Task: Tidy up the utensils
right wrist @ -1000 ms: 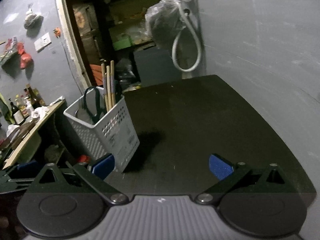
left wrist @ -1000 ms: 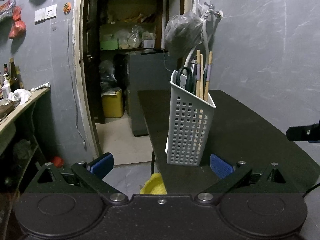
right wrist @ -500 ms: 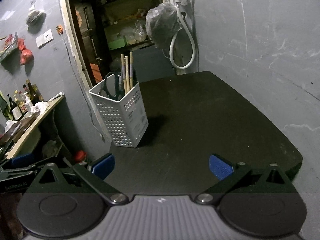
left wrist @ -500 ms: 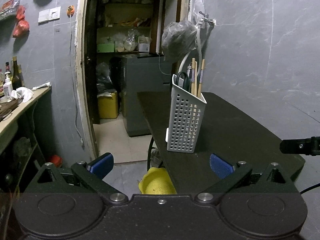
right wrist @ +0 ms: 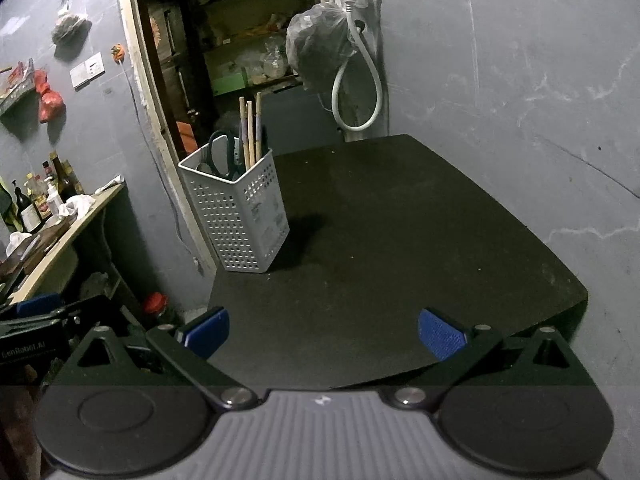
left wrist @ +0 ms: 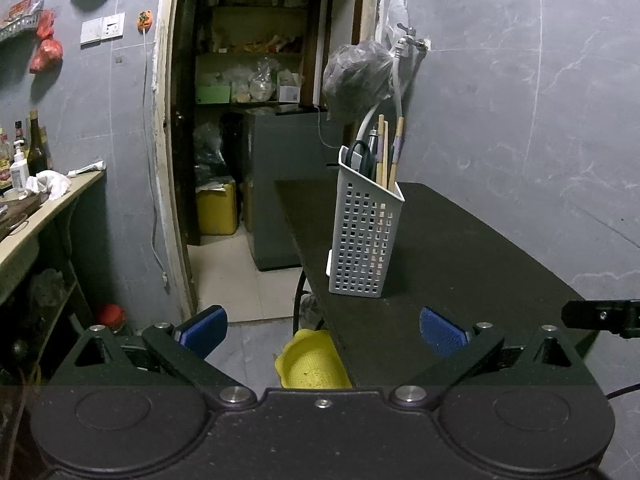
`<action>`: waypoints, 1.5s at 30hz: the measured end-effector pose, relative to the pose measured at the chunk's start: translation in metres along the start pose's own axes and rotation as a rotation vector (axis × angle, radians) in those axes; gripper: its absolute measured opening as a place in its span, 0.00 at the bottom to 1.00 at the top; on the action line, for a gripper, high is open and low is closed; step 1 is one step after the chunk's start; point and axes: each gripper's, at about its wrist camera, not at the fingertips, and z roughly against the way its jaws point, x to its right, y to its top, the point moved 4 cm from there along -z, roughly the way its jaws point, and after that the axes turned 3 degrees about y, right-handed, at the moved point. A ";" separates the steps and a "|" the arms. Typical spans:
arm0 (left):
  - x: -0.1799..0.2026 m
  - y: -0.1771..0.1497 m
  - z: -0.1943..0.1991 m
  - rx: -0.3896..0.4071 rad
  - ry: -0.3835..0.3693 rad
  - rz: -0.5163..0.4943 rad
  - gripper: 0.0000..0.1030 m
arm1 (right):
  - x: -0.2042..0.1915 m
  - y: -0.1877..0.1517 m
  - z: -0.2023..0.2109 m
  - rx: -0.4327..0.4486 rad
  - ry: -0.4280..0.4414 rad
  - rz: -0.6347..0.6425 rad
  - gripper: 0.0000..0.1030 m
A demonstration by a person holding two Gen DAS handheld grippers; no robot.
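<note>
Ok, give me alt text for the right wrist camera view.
A white perforated utensil basket holding chopsticks and scissors stands at the left edge of a black table. The open right gripper is empty.

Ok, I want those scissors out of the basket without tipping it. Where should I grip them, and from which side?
Grip the scissors by the dark handle loops, the only part showing above the basket rim. Come straight down from above with the right gripper, since the blades sit hidden inside the tall, narrow basket. The chopsticks stand close beside them, so probably approach from the side away from those.
</note>
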 end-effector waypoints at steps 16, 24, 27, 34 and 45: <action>0.000 0.002 -0.002 -0.005 -0.003 -0.007 0.99 | 0.005 0.000 -0.001 -0.001 -0.008 -0.008 1.00; 0.002 0.002 -0.002 -0.006 -0.007 -0.011 0.99 | 0.004 -0.001 0.001 -0.003 -0.012 -0.013 1.00; 0.003 0.001 -0.003 -0.006 -0.007 -0.011 0.99 | 0.003 -0.001 0.001 -0.002 -0.014 -0.014 1.00; 0.003 0.001 -0.003 -0.006 -0.005 -0.010 0.99 | 0.001 -0.002 0.001 -0.002 -0.015 -0.013 1.00; 0.003 0.001 -0.003 -0.006 -0.005 -0.011 0.99 | 0.000 -0.002 0.001 -0.004 -0.017 -0.014 1.00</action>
